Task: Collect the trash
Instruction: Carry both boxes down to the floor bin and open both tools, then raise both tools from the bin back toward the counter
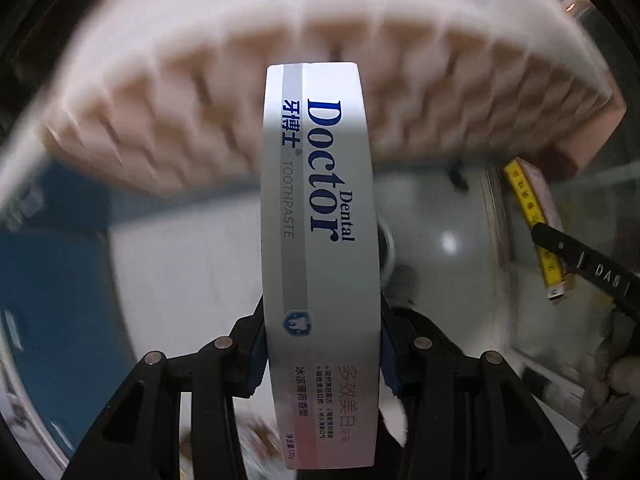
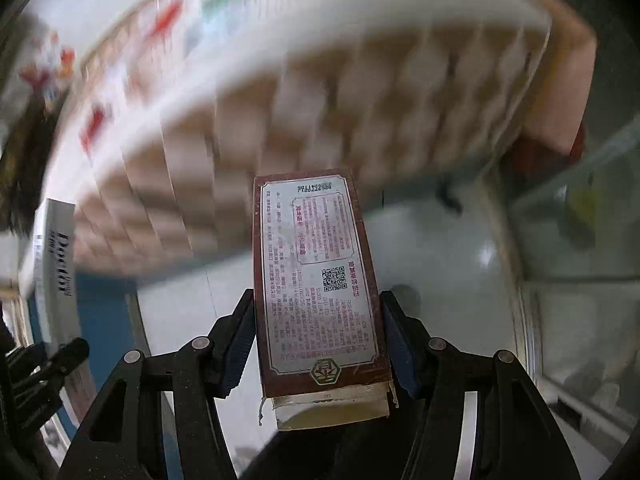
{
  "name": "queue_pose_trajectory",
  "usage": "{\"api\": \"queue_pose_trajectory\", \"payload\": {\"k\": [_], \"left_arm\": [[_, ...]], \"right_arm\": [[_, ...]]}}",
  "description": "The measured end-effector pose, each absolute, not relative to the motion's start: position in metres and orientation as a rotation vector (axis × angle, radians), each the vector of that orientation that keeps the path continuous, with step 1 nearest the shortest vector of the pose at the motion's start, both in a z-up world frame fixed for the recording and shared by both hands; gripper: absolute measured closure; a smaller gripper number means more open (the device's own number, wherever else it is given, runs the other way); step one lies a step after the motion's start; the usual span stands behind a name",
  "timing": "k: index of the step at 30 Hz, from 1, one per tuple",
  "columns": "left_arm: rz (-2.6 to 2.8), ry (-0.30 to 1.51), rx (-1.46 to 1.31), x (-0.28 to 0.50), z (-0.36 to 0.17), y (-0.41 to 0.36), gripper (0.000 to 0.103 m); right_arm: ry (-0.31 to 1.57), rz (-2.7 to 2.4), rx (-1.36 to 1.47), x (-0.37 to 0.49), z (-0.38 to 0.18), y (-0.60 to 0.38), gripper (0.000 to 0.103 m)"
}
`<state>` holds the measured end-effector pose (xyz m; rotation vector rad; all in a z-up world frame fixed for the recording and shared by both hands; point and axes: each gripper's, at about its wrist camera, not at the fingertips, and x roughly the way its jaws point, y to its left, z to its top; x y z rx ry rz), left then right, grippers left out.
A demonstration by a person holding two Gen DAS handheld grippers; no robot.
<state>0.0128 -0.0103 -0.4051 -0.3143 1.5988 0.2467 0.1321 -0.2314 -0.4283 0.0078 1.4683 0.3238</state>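
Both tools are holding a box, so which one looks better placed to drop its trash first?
Neither clearly. The left tool clamps the toothpaste box, the right tool the brown carton; no bin shows in either view.

toothpaste box (image 1: 320,240): 1 | brown carton (image 2: 316,280): 1 | gridded rack (image 1: 280,92): 1

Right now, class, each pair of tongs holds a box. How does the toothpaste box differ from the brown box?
The toothpaste box is white and silver with blue "Doctor" lettering; the brown box is reddish-brown with a pale printed label and a QR code. The toothpaste box looks longer and slimmer; the brown box looks shorter and broader. The brown box's near end flap is torn open; the toothpaste box's near end is out of view. Both are clamped lengthwise, in the left tongs and right tongs.
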Motion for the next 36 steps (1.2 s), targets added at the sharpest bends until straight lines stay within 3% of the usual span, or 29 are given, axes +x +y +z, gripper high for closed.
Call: {"api": "queue_pose_trajectory", "payload": {"k": [8, 13, 16, 20, 22, 24, 25, 26, 27, 36], "left_arm": [[0.175, 1.829, -0.692, 0.031, -0.654, 0.001, 0.061], [0.159, 1.932, -0.697, 0.058, -0.801, 0.005, 0.061], [0.162, 1.949, -0.689, 0.065, -0.853, 0.003, 0.060], [0.145, 1.958, -0.720, 0.064, -0.879, 0.003, 0.059], [0.161, 1.943, -0.712, 0.061, -0.880, 0.001, 0.052], [0.180, 1.919, -0.713, 0.053, -0.873, 0.002, 0.017], [0.197, 1.908, -0.715, 0.051, -0.868, 0.003, 0.012], [0.212, 1.893, -0.718, 0.049, -0.862, 0.005, 0.008], [0.223, 1.881, -0.714, 0.046, -0.858, 0.010, 0.008], [0.400, 1.711, -0.412, 0.024, -0.780, 0.026, 0.007]], "right_arm": [[1.674, 0.344, -0.066, 0.086, -0.603, -0.225, 0.042], [1.761, 0.372, -0.070, 0.082, -0.748, -0.204, 0.042], [1.810, 0.366, -0.079, 0.082, -0.813, -0.194, 0.042], [1.837, 0.375, -0.100, 0.082, -0.873, -0.179, 0.042], [1.848, 0.382, -0.112, 0.084, -0.887, -0.173, 0.041], [1.864, 0.387, -0.126, 0.082, -0.895, -0.168, 0.038], [1.869, 0.390, -0.135, 0.083, -0.895, -0.167, 0.035], [1.872, 0.388, -0.142, 0.081, -0.896, -0.167, 0.016], [1.869, 0.388, -0.148, 0.080, -0.894, -0.167, 0.001], [1.780, 0.384, -0.233, 0.071, -0.846, -0.170, 0.000]]}}
